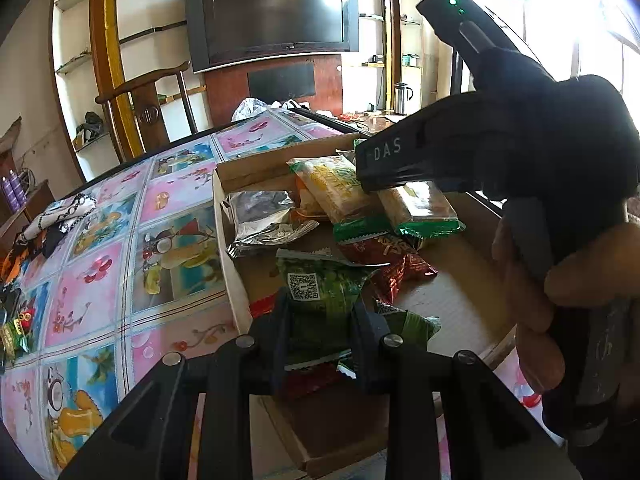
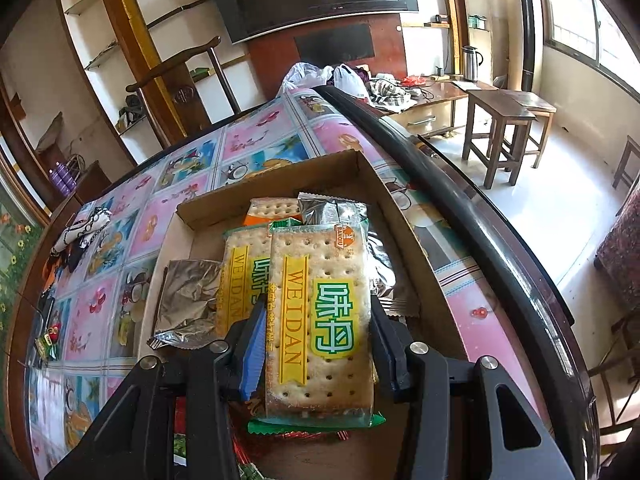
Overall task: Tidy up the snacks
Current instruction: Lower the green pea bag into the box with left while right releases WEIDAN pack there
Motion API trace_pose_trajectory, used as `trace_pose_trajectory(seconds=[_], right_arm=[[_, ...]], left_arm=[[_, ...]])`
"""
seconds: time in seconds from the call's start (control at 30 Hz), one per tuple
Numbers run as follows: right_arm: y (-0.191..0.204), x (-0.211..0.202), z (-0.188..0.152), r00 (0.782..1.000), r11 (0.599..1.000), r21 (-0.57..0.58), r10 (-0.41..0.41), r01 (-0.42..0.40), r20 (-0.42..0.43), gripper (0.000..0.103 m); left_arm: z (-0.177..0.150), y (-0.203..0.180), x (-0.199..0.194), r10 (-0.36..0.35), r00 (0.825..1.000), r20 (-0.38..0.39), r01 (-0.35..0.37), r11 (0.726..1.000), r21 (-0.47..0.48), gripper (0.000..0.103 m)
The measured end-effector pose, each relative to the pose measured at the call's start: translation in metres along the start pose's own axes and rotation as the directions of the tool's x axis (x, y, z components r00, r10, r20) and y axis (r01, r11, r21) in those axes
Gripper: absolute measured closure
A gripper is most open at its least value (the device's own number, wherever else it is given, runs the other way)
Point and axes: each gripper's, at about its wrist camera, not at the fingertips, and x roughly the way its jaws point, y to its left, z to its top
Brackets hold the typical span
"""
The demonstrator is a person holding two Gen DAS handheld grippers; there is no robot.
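Over the table's box, both grippers hold snacks: right clamps crackers, left a green packet; placing neatly seems next.

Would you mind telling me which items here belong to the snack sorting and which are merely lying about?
Part of the job:
- cardboard tray
- Weidan cracker packet in the right gripper
- green QR-code packet in the left gripper
- silver foil packet
- red packet

Lying about:
- patterned cloth
- plastic bags
- kettle
- stool
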Motion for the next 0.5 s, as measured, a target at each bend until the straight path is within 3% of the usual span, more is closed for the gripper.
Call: trace_pose_trajectory(seconds=[0.5], right_arm=[[0.0042, 0.0002, -0.0023, 1.000, 1.000, -0.018, -0.011, 0.011, 0.005, 0.054]], left_arm=[[-0.0006, -0.0026, -0.0004, 0.008, 1.000, 0.004, -0.008, 1.000, 0.013, 0.078]])
